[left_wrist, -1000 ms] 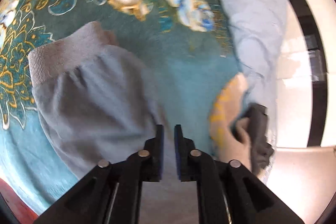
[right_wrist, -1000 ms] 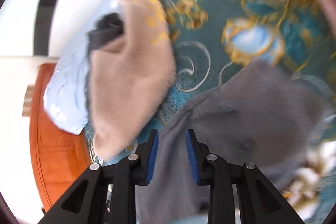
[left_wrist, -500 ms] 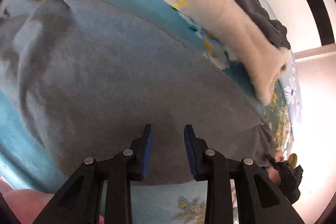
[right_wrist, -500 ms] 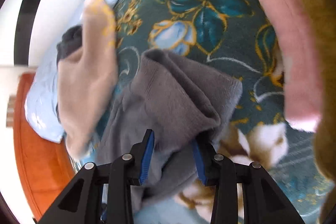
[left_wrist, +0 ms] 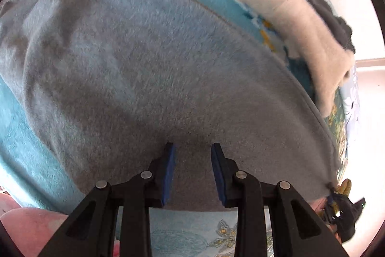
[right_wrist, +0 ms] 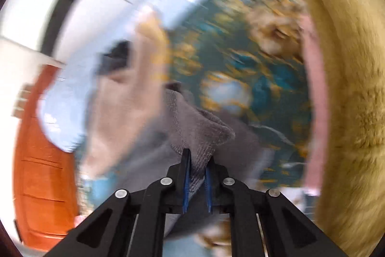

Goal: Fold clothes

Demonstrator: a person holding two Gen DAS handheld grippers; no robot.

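In the left wrist view, the left gripper (left_wrist: 192, 148) is pointing steeply down at a grey fleece garment (left_wrist: 149, 69), its blue-padded jaws standing partly apart with the tips resting on or just above the nap and no fold of cloth caught between them. The garment is lying spread across a teal floral bedspread (left_wrist: 16, 151), filling most of the view, with a hemmed edge running down toward the lower right. Beyond that edge a cream fleece garment (left_wrist: 288, 11) with yellow markings is lying on the bedspread, and a dark grey piece of clothing (left_wrist: 320, 4) is lying against its far side. In the right wrist view, which is heavily blurred, the right gripper (right_wrist: 198, 160) is closing its jaws on the ribbed cuff (right_wrist: 199, 134) of the grey garment, the cuff standing up between the pads. Farther off, a tan furry fabric (right_wrist: 349, 88) is filling the right side, and an orange wooden panel (right_wrist: 41, 172) is showing at the left.
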